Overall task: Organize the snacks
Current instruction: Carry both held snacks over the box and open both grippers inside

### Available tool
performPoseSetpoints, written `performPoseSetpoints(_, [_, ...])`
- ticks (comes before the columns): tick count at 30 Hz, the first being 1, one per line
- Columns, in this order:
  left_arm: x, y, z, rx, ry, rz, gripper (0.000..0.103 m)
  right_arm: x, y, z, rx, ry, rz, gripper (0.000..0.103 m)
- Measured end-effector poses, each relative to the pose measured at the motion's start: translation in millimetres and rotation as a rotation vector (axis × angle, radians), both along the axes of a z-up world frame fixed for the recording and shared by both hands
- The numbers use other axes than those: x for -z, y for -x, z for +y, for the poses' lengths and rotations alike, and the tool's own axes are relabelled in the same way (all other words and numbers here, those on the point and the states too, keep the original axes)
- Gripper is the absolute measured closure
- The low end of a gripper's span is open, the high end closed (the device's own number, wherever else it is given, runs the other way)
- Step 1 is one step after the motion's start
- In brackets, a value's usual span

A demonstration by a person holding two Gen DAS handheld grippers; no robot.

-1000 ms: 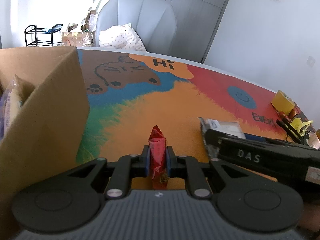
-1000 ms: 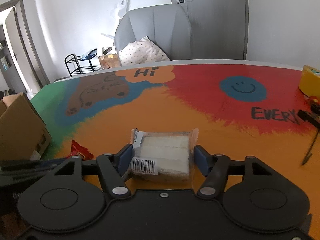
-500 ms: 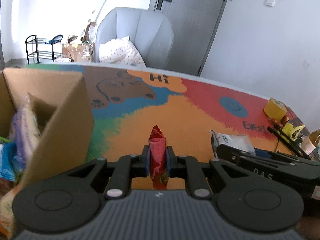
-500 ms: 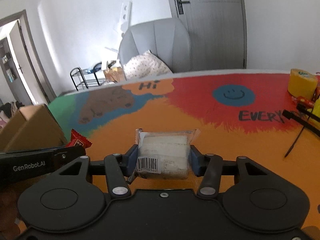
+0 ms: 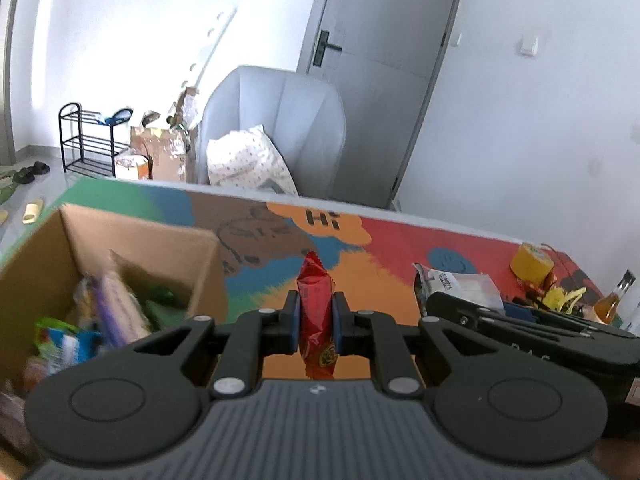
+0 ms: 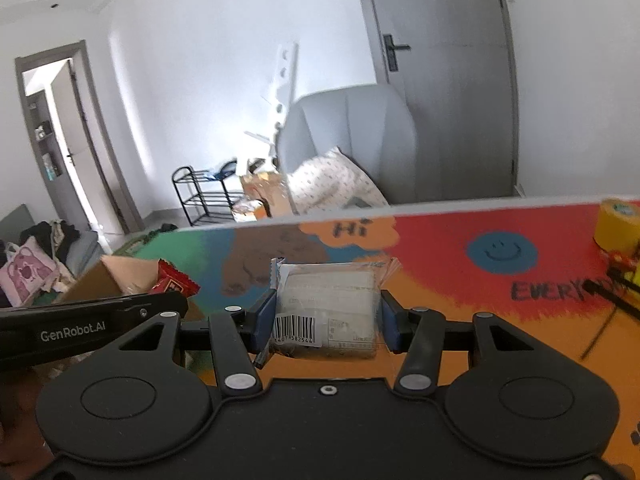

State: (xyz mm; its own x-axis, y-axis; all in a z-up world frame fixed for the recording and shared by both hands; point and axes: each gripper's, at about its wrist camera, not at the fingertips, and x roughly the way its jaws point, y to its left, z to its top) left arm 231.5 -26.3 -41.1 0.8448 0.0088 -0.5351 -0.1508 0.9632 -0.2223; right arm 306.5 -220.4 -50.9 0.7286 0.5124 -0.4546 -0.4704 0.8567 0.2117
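Observation:
My left gripper (image 5: 315, 322) is shut on a red snack packet (image 5: 316, 312), which stands upright between the blue pads, lifted off the colourful table mat (image 5: 360, 276). To its left sits an open cardboard box (image 5: 136, 252) with several snack packs inside. My right gripper (image 6: 326, 320) is shut on a clear-wrapped white snack with a barcode (image 6: 328, 308), also held above the mat. In the right wrist view the left gripper's body (image 6: 80, 328) and the red packet (image 6: 174, 282) show at the left, near the box (image 6: 116, 276).
A yellow tape roll (image 5: 532, 260), a small bottle (image 5: 614, 298) and black and yellow tools (image 5: 560, 296) lie at the table's right end. Beyond the far edge stand a grey armchair (image 5: 280, 128) with a spotted pillow, and a black shoe rack (image 5: 86, 140).
Both grippers have risen with their snacks, so more of the room and the box's inside show. The right gripper's pads closed in on the clear-wrapped snack early on.

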Motion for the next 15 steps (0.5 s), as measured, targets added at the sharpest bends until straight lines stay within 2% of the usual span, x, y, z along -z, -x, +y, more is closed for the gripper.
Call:
performPoseSetpoints(6, [-19, 17, 18, -0.037, -0.012, -0.041, 0.088, -14, 5, 17, -0.041, -0.025, -0.030, 0.053])
performPoseSetpoints(15, [-32, 41, 55, -0.110, -0.034, -0.048, 0.088, -26, 16, 50, -0.114, -0.040, -0.060, 0.053])
